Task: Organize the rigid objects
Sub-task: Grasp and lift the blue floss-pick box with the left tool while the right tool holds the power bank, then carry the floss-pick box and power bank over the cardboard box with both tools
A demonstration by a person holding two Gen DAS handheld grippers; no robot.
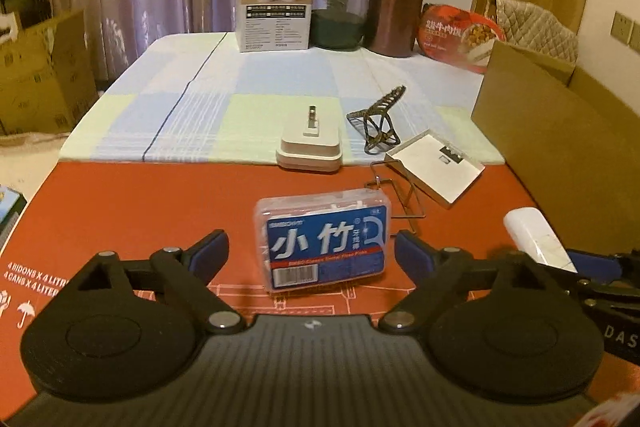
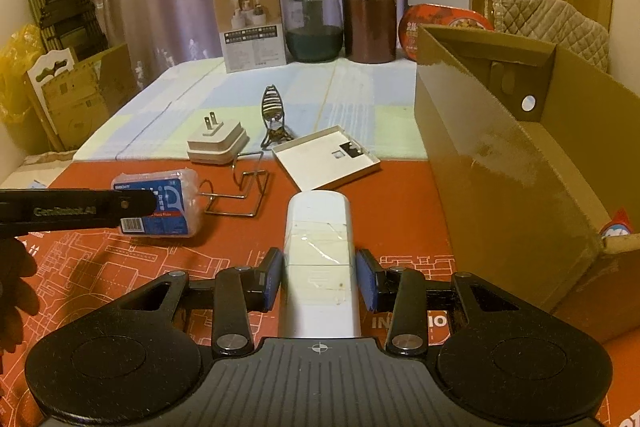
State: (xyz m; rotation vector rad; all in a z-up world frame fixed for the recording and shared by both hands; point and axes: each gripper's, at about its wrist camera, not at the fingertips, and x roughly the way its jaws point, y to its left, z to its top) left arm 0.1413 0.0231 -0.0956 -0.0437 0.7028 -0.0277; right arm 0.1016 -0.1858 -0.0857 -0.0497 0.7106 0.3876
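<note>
Left gripper [image 1: 310,241] gapes around the floss-pick box [image 1: 323,243]; only the right view shows right gripper [image 2: 319,277] straddling the white bar [image 2: 319,267], left pad touching, right apart.

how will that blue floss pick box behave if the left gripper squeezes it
The floss pick box looks like thin clear plastic, so it probably flexes slightly and is light. Its smooth sides may slip against the pads. It lies flat on the red cardboard, so it is unlikely to roll or tip between the open left gripper.

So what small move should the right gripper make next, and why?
Probably close on the white rounded plastic case: the right gripper is open, its blue fingers flanking the case with slight gaps. The open brown cardboard box waits to its right.
</note>
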